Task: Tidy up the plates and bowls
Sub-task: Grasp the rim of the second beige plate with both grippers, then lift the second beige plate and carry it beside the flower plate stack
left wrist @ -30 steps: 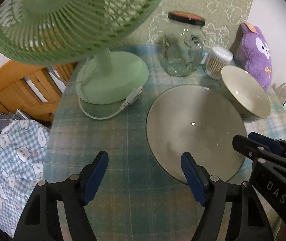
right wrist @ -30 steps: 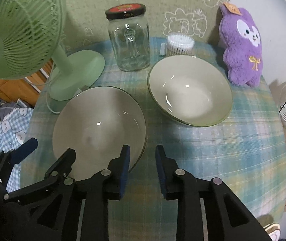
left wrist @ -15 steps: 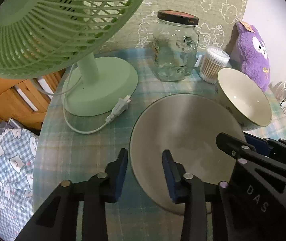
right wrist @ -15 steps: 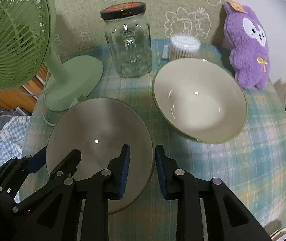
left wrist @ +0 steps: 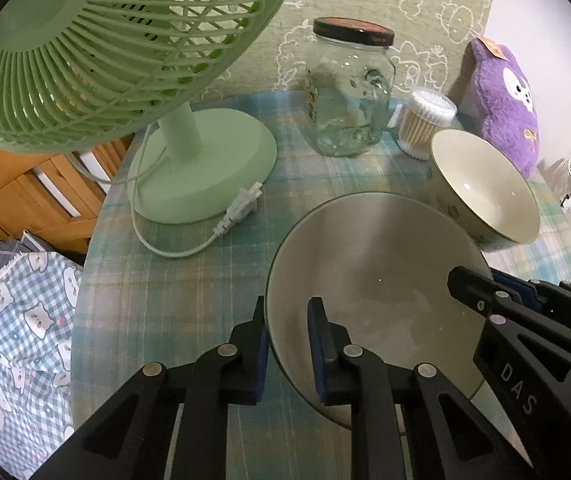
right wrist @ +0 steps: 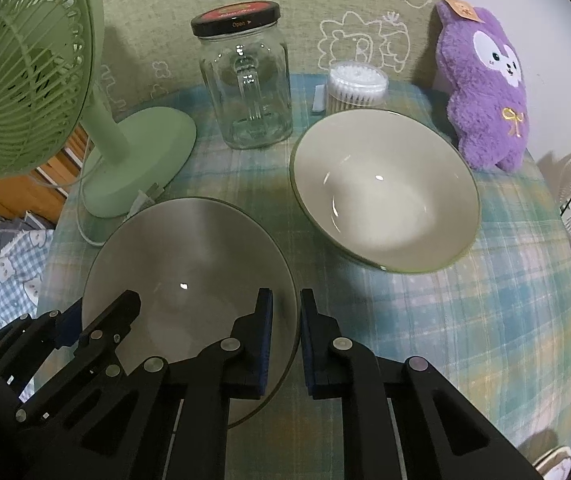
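Left wrist view: the left claw [left wrist: 287,338] sat at the lower centre, its pads pinched on the near-left rim of the plate [left wrist: 377,292], one pad inside the rim, one outside. The plate lay on the plaid tabletop [left wrist: 173,288], looking glazed, stiff and probably slick and breakable, so a rim pinch seemed the only real hold. The bowl [left wrist: 485,188] stood just beyond it at the right, rims near or touching. The fan [left wrist: 201,164] base and its plug [left wrist: 241,210] crowded the left; the jar [left wrist: 349,92] stood behind.

Right wrist view: the right claw [right wrist: 285,328] straddled the plate's [right wrist: 189,276] right rim with its pads nearly together and seemingly pinching the plate. The bowl [right wrist: 385,192], deep and likely heavier, sat at centre right, with open cloth toward the lower right of the frame. The tabletop's [right wrist: 485,320] rounded edge fell away there, so swings that way wanted care.
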